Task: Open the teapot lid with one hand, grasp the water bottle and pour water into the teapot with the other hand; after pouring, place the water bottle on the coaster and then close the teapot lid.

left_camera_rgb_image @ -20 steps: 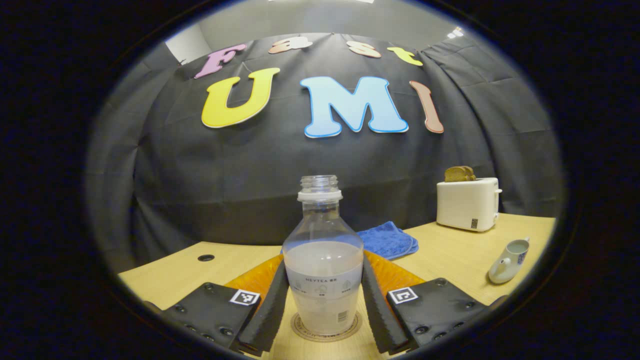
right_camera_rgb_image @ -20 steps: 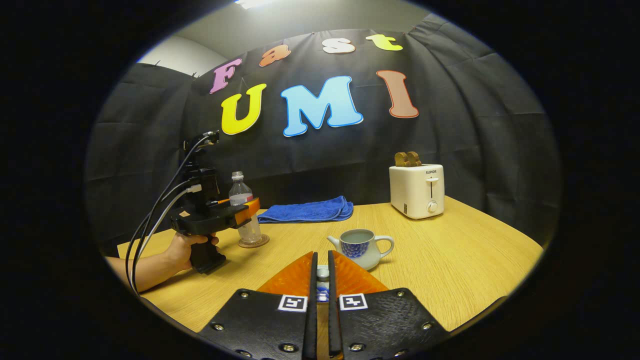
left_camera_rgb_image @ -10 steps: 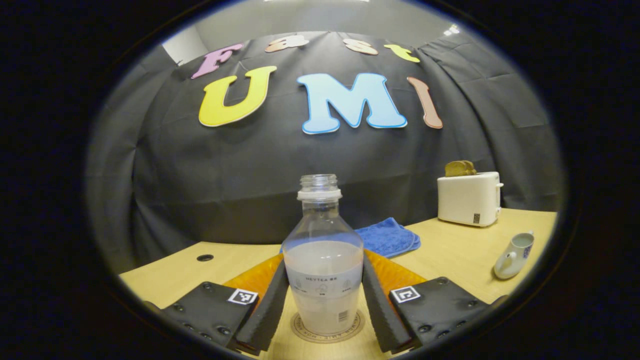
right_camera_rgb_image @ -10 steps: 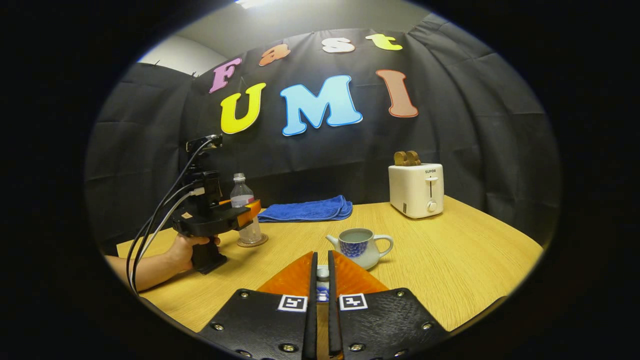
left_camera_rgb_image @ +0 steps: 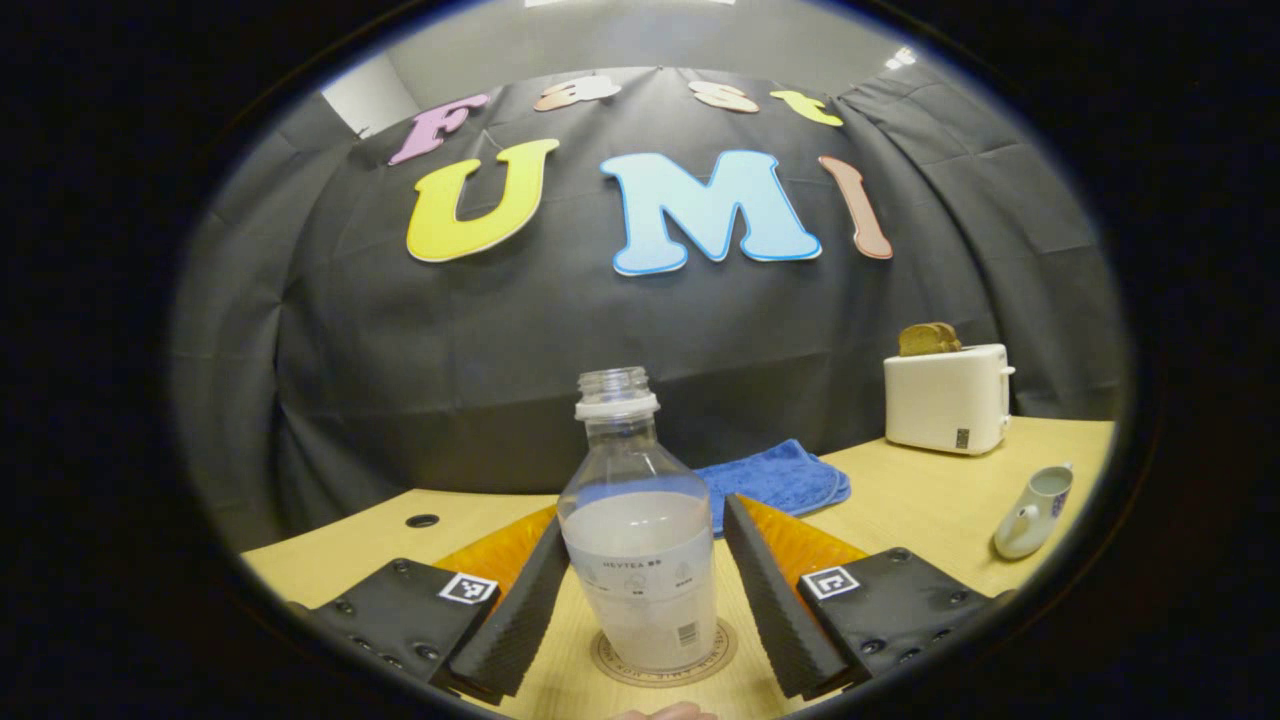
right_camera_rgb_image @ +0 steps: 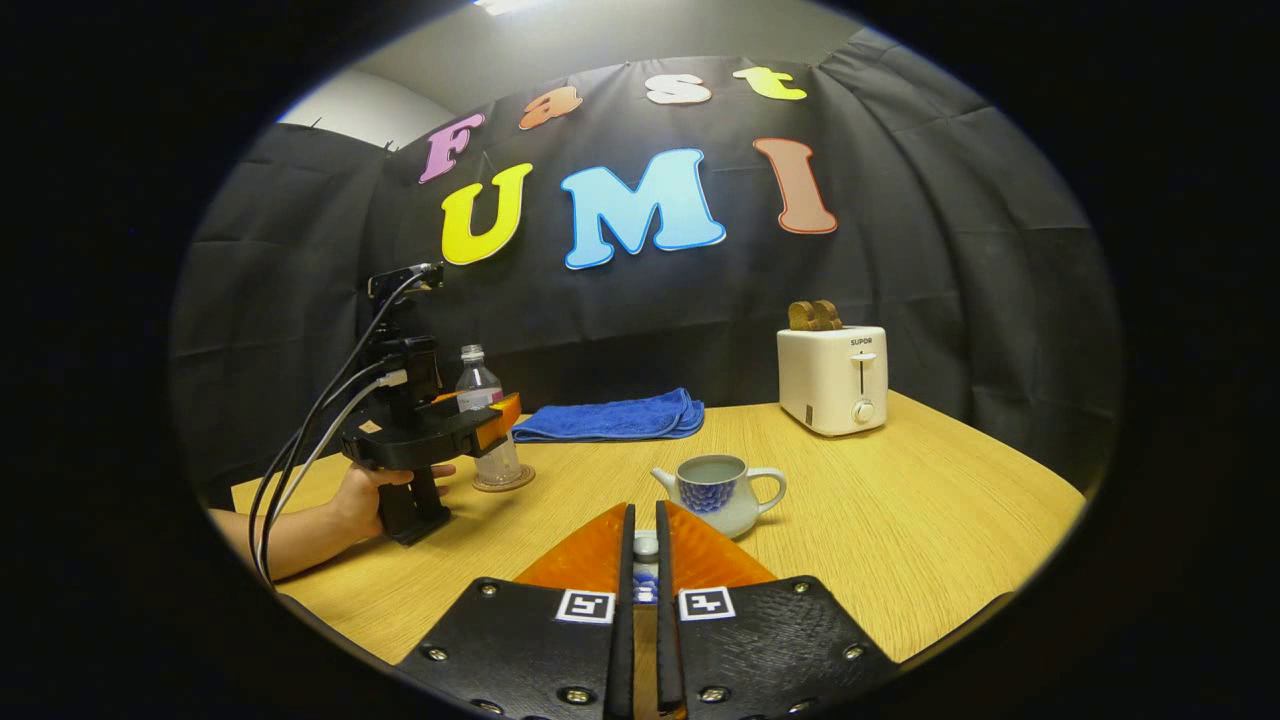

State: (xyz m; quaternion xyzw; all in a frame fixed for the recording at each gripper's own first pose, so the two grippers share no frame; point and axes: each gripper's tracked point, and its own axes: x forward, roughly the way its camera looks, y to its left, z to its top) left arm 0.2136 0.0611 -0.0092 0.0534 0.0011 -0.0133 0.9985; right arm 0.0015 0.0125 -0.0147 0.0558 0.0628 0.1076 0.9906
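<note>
The clear water bottle, uncapped and about half full, stands upright on the round coaster. My left gripper is open around it, with a gap showing at the right finger. In the right gripper view the bottle and coaster sit at the table's left, beside the left gripper held by a hand. The white-and-blue teapot stands lidless with water in it. My right gripper is shut on the teapot lid, just short of the teapot.
A white toaster with bread in it stands at the back right. A folded blue cloth lies along the back wall. The teapot and toaster lie to the right of the bottle on the wooden table.
My left gripper's fingers have spread apart and let go of the bottle, which stays on the coaster. The right gripper has kept still with the lid.
</note>
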